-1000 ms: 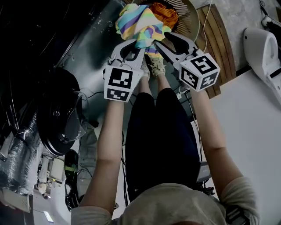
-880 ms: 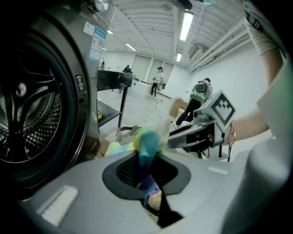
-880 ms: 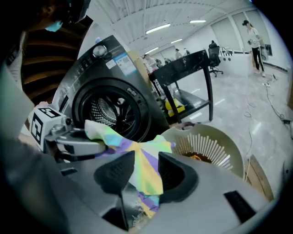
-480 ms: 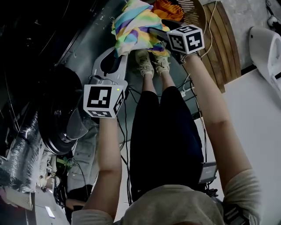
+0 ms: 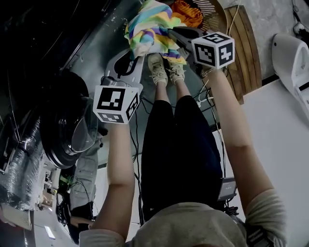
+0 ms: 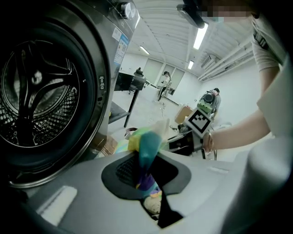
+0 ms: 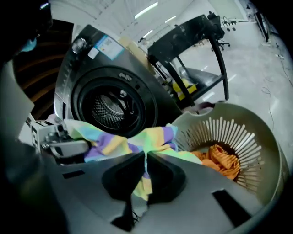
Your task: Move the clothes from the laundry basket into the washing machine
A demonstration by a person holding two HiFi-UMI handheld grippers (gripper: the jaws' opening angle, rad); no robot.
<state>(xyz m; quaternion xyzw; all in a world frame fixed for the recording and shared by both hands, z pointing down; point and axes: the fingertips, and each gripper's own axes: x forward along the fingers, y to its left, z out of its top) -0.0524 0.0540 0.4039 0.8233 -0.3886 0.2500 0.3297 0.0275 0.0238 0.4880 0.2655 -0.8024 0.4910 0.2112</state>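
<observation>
In the head view, we hold the cloth (image 5: 147, 29) up between both claws, just beside the basket (image 5: 219, 21) and in front of the washer (image 5: 96, 43). The left claw (image 5: 134, 59) has its lower left edge and the right claw (image 5: 170, 34) its right side. An orange cloth (image 5: 187, 12) lies in the basket. The door (image 5: 67, 125) hangs open at the left.

In the left gripper view, the left claw (image 6: 145, 170) is narrow, pinched on a fold of the cloth that rises out of it. The drum (image 6: 36, 105) gapes at the left, near but off to one side.

In the right gripper view, the right claw (image 7: 144, 170) is closed tight on a striped fold, and the cloth spreads left toward the other claw. The drum sits right behind it, with the basket at the right (only the orange piece shows in it).

We judge that we are mid-carry, with the first garment clear of the basket but not yet in the washer. Next, both claws should swing together to the drum mouth. They should push the cloth well past the rim before either one lets go, and watch that loose ends don't hang over the rim.
</observation>
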